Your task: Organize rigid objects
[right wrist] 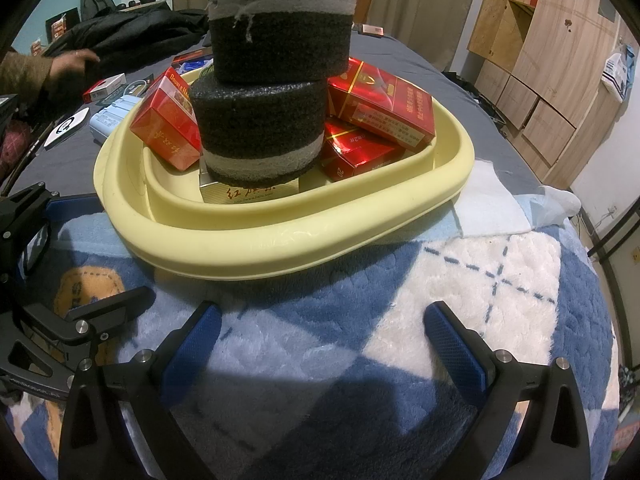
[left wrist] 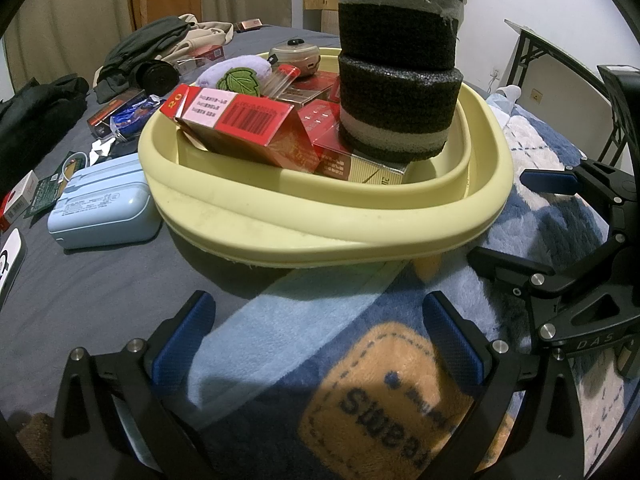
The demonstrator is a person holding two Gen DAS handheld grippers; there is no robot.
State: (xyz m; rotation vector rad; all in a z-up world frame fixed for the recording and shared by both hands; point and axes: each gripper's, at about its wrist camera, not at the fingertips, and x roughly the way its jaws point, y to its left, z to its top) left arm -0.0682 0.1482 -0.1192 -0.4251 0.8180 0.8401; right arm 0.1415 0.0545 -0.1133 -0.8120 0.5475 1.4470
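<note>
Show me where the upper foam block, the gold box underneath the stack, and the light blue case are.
upper foam block (right wrist: 280, 40), right wrist view, on its dark front side.
gold box (right wrist: 250, 194), right wrist view, on its front face with red lettering.
light blue case (left wrist: 105, 210), left wrist view, on its flat top.

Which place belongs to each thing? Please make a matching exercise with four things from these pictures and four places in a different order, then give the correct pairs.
Things:
1. upper foam block
2. gold box
3. light blue case
4. yellow basin

Places:
A. on the grey sheet, outside the basin on its left
B. partly on the blue and white blanket
C. on top of another foam block
D. under the lower foam block, inside the basin

Pairs: 1-C, 2-D, 3-A, 4-B
</note>
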